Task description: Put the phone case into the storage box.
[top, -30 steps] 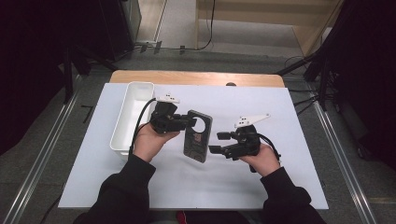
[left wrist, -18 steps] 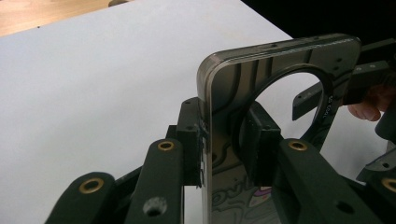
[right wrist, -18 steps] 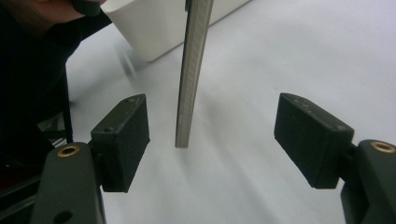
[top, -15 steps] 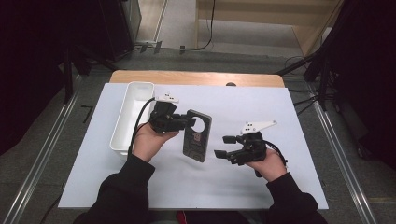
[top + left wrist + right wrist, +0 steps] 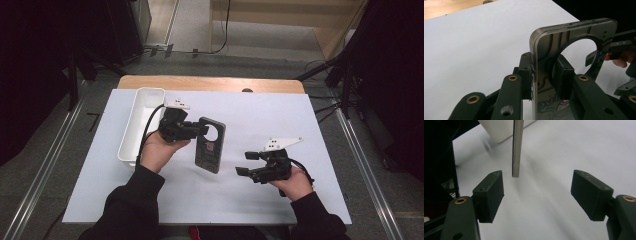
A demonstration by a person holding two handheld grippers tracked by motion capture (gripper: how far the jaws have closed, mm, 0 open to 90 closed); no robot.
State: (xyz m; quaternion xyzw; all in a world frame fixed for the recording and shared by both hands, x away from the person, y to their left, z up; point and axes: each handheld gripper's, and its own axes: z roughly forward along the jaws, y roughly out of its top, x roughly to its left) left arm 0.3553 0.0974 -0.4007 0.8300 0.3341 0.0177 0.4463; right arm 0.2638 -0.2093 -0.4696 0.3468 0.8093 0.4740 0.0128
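The left claw (image 5: 200, 131) is clamped on the phone case (image 5: 210, 145), a dark, flat shell with a large round cut-out near its far end. In the left gripper view its two pads (image 5: 564, 75) press on both faces of the case (image 5: 544, 57) just beside that round hole, so the case stands on edge between them. From above, the case hangs slanted over the middle of the white tabletop (image 5: 260, 115), its far end in the grip and its near end reaching toward the person.

The right claw (image 5: 247, 163) sits well apart from the case, to the right and nearer the person, with its jaws spread wide and nothing between them. In the right gripper view the case (image 5: 517, 147) shows as a thin grey edge beyond the open pads (image 5: 490, 195), apart from both.

A white tray (image 5: 141, 120) lies at the left of the tabletop, just beside the left hand (image 5: 159, 150); the hand and cable cover part of its right wall.

The near part of the case carries a printed pattern with a purple patch; the lettering there and the small writing along the ring of the hole are too blurred to read
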